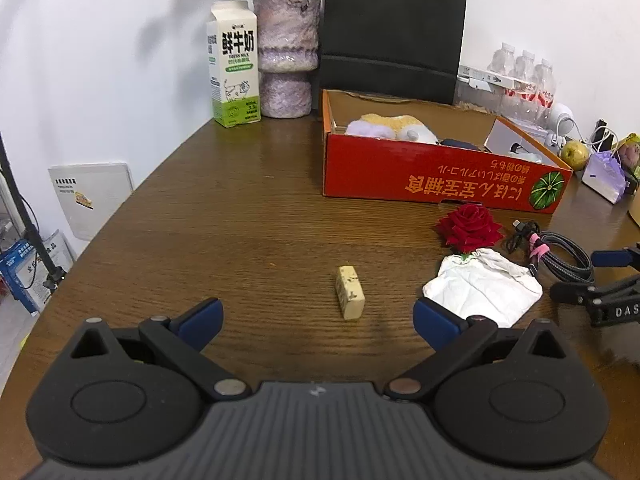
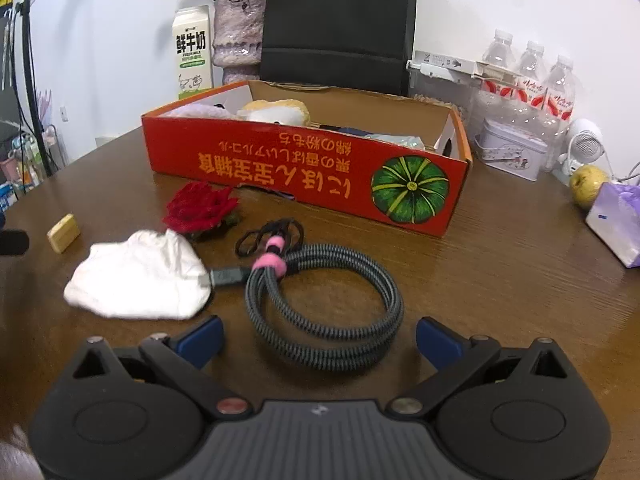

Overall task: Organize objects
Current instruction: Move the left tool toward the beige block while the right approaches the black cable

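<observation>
A small cream block (image 1: 350, 297) lies on the brown table just ahead of my open left gripper (image 1: 318, 322), slightly right of centre between the fingers. A red rose (image 1: 469, 227) and crumpled white cloth (image 1: 482, 287) lie to its right. In the right wrist view a coiled grey braided cable (image 2: 324, 302) with a pink tie sits directly before my open right gripper (image 2: 319, 342), its near loop between the blue fingertips. The cloth (image 2: 138, 276), rose (image 2: 200, 206) and block (image 2: 63, 233) lie to the left. An open red cardboard box (image 1: 440, 178) (image 2: 312, 164) holds plush toys.
Behind the box stand a milk carton (image 1: 234, 66), a purple vase (image 1: 287, 58) with flowers and a black bag (image 1: 394, 32). Water bottles (image 2: 528, 80), a tin (image 2: 510, 152), a yellow-green apple (image 2: 588, 186) and a purple tissue box (image 2: 618, 222) crowd the right side. The table edge curves at left.
</observation>
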Demonstrator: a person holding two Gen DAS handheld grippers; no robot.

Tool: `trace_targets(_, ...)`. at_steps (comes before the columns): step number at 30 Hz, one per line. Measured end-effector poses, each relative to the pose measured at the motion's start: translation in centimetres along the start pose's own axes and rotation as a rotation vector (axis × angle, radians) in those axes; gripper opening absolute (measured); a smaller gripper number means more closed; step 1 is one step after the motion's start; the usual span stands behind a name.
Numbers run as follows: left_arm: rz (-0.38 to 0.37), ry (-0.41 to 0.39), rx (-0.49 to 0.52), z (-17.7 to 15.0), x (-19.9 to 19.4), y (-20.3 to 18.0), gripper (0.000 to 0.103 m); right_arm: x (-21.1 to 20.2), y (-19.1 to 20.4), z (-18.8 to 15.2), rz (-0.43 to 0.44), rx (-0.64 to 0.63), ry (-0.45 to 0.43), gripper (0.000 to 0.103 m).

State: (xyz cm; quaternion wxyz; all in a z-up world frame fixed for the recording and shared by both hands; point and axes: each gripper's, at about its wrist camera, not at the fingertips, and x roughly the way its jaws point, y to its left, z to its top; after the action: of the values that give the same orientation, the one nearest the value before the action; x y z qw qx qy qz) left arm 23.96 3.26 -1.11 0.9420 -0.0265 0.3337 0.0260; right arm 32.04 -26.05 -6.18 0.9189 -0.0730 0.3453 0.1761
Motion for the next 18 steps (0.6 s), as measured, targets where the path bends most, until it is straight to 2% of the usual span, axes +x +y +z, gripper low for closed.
trace_targets(10, -0.028, 0.035, -0.004, 0.8, 2.2, -0.4, 0.103, 2.2, -0.8, 1.5, 0.042, 0.003, -0.008, 0.102)
trace_targets(12, -0.029, 0.039, -0.006, 0.9, 2.4, -0.4, 0.103, 2.1, -0.7, 1.5, 0.052, -0.006, -0.019, 0.096)
trace_targets(13, -0.029, 0.041, -0.007, 0.9, 2.5, -0.4, 0.103, 2.0, -0.6, 1.5, 0.055, -0.008, -0.028, 0.089)
trace_targets(18, -0.034, 0.050, -0.018, 1.1, 2.7, -0.4, 0.103, 1.7, 0.0, 1.2, 0.041, -0.031, -0.053, 0.088)
